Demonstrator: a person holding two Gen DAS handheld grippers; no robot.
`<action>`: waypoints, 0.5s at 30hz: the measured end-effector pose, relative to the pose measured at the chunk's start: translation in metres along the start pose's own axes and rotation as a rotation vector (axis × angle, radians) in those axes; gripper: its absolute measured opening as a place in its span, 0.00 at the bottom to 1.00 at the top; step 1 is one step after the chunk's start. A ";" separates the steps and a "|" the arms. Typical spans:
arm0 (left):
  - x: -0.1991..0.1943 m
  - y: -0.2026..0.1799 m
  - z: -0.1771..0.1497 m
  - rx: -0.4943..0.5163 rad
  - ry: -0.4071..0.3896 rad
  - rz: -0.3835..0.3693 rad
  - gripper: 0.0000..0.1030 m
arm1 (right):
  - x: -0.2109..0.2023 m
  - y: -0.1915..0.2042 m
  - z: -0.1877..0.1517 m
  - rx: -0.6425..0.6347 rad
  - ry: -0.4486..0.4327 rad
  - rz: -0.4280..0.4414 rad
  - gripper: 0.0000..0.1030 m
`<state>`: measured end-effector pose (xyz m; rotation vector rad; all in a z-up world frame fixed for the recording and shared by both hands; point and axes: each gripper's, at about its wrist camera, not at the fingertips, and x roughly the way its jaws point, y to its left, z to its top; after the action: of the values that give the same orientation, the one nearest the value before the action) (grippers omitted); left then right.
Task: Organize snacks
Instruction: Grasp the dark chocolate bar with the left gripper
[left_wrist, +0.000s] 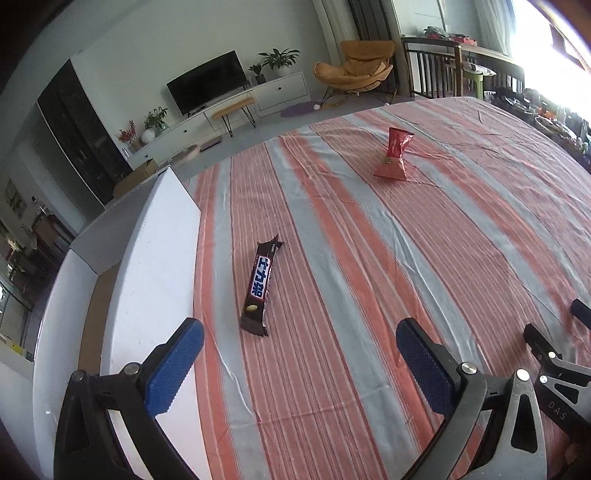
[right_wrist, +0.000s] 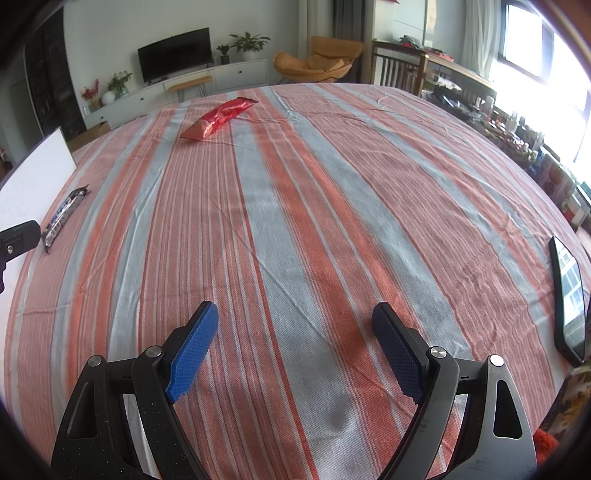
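Note:
A dark brown chocolate bar (left_wrist: 261, 284) lies flat on the striped cloth, just ahead of my left gripper (left_wrist: 300, 328), which stands open and holds nothing. Farther off rests a red snack packet (left_wrist: 393, 155). In the right wrist view the same red packet (right_wrist: 218, 118) lies far ahead and the chocolate bar (right_wrist: 62, 218) sits at the left edge. My right gripper (right_wrist: 294, 314) is open over bare cloth, empty. A white box (left_wrist: 147, 266) stands to the left of the chocolate bar.
A red and grey striped cloth (right_wrist: 295, 221) covers the table. A black phone (right_wrist: 569, 299) lies at the right edge. The right gripper's body (left_wrist: 557, 369) shows at the left view's lower right. Beyond the table are a TV, cabinet and orange chair.

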<state>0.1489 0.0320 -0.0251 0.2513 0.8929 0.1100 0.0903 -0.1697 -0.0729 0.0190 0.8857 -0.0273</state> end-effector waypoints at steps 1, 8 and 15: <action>0.001 0.000 0.000 0.006 0.000 0.005 1.00 | 0.000 0.000 0.000 0.000 0.000 0.000 0.85; 0.010 0.001 0.008 0.051 0.007 0.009 1.00 | 0.000 0.000 0.000 0.000 -0.001 0.001 0.85; 0.085 0.061 0.062 -0.124 0.238 -0.174 0.99 | 0.000 0.000 0.000 0.000 -0.001 0.001 0.85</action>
<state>0.2507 0.0973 -0.0363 0.0435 1.1357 0.0333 0.0902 -0.1702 -0.0728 0.0198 0.8850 -0.0266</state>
